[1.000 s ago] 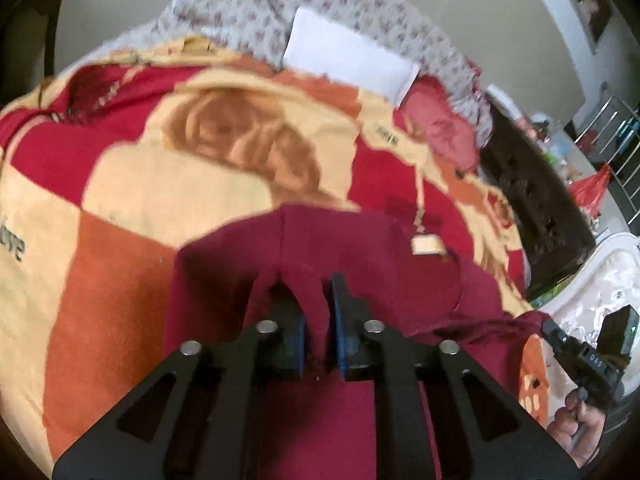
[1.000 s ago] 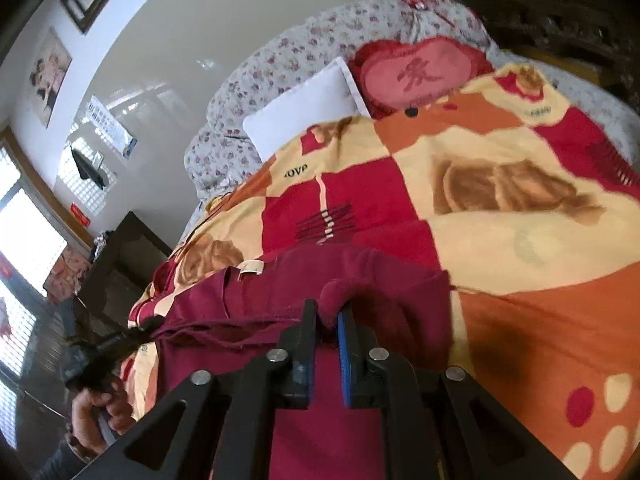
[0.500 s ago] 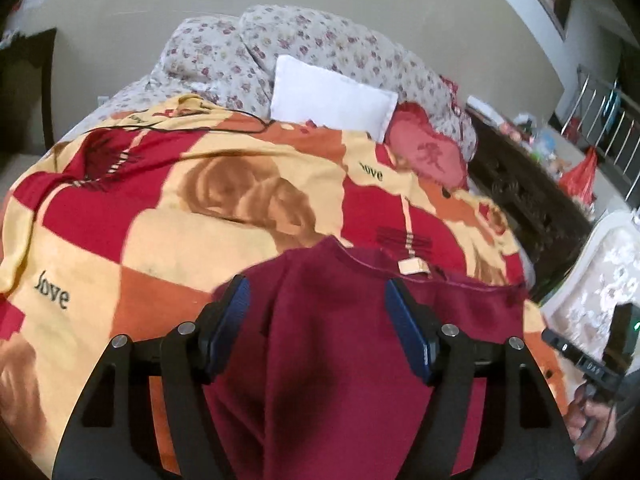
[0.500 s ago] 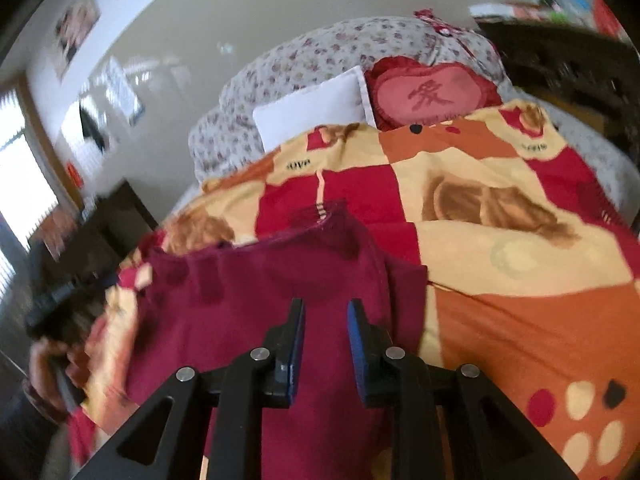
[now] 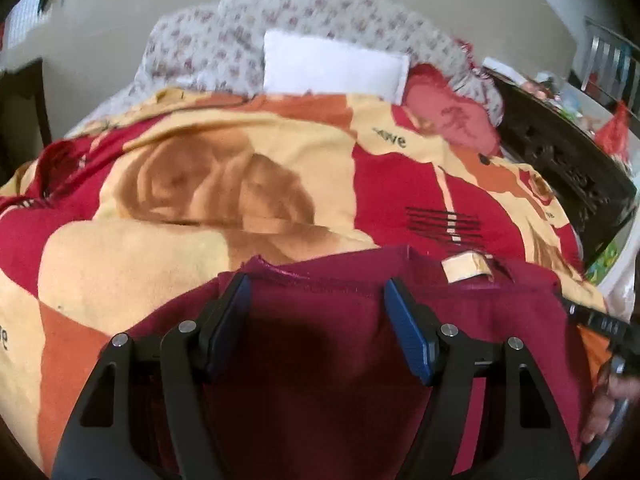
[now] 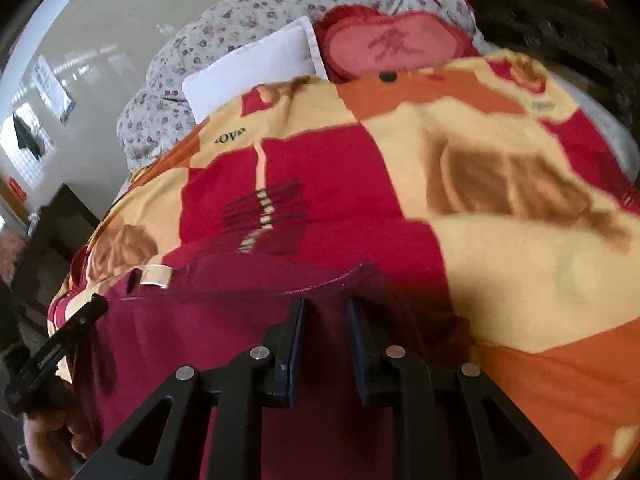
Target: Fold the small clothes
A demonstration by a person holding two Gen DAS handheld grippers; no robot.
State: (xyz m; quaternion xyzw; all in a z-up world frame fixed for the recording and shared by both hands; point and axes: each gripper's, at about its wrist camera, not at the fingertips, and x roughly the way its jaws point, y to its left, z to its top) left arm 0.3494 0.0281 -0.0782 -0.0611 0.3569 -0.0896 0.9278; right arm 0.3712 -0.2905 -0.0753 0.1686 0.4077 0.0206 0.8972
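I am working over the maroon garment [image 5: 320, 360], which is lying spread on the patterned blanket [image 5: 160, 200], its collar edge with the pale label [image 5: 466, 270] pointing toward the white pillow [image 5: 332, 66]. My left gripper [image 5: 318, 320] is standing released, jaws wide apart above the cloth on the near side of the label, nothing pinched between them. My right gripper [image 6: 324, 340] is standing only slightly parted, at the garment's corner farthest from the label, with cloth beneath the gap but not squeezed by the pads as far as I am seeing. I am judging that the garment is laid flat and the fold proper is about to start. Next I am needing fresh grips on an edge with both tools, then carrying it evenly across without dragging the layer underneath.
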